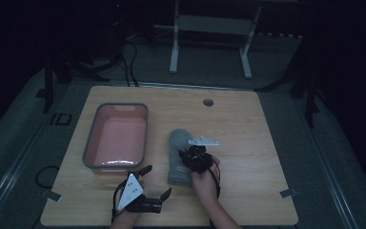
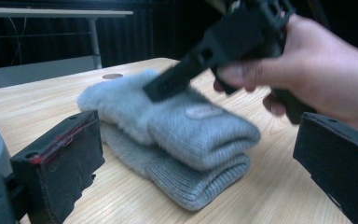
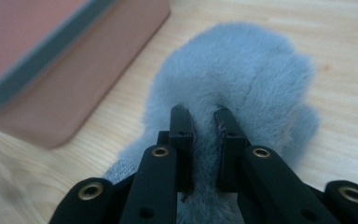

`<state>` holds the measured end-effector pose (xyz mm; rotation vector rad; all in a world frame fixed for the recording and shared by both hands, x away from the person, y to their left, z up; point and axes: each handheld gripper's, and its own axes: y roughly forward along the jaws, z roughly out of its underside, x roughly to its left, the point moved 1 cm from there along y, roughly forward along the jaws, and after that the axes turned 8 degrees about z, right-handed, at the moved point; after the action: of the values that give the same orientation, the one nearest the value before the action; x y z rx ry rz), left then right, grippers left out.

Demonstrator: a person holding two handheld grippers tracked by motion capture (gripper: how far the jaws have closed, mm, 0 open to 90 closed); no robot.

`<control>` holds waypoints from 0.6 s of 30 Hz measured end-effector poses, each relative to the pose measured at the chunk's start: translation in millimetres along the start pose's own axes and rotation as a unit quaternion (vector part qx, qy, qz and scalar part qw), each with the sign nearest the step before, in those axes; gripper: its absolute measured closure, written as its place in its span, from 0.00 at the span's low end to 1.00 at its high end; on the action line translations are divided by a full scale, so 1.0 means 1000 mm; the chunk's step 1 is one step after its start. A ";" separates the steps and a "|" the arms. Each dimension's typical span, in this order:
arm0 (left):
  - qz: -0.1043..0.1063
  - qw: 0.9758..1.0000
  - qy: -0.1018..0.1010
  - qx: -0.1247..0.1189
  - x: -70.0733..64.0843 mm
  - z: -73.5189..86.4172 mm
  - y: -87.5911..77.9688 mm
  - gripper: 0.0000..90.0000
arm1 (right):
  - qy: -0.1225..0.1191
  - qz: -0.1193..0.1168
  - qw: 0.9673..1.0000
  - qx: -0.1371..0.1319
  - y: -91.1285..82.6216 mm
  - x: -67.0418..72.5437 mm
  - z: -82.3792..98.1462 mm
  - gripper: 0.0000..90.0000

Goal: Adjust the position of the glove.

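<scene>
Grey mitten (image 1: 180,157): lies lengthwise on the bench (image 1: 248,143) beside the pink tub (image 1: 116,136), directly under your right claw (image 3: 204,122), nearly closed, pinching its fleece; left claw (image 1: 155,181) wide, empty, farther off.

We see a table (image 1: 248,124) of pale wood-grain board, smooth and matt. On it lies a grey mitten (image 2: 168,126) of cloth: its hand part is fuzzy, fleecy pile, its cuff a ribbed knit. The pink tub (image 1: 116,136) looks like smooth plastic with a grey rim and a faint sheen inside. The 2 black jaws of the right gripper (image 3: 204,122) look like matt plastic with brass-coloured rivets.
</scene>
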<state>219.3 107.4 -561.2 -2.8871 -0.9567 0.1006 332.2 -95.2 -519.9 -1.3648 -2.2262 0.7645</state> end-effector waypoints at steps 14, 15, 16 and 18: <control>0.009 1.000 -0.009 -0.002 0.000 0.000 0.001 0.02 | -0.018 -0.018 1.000 0.011 0.012 -0.001 0.009 0.52; 0.003 1.000 -0.005 0.002 -0.001 0.000 0.001 0.02 | -0.022 -0.025 0.999 0.006 0.010 -0.001 0.008 0.47; 0.006 1.000 -0.006 0.002 -0.001 -0.001 0.000 0.02 | -0.027 -0.028 0.999 0.001 0.007 -0.002 0.006 0.44; 0.002 1.000 -0.007 0.007 -0.002 -0.002 0.000 0.02 | -0.042 -0.041 0.998 -0.018 0.001 -0.004 0.004 0.32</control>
<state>218.2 105.9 -559.4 -2.8802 -0.9484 0.1274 332.1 -99.5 -523.6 -1.2714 -2.3548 0.7703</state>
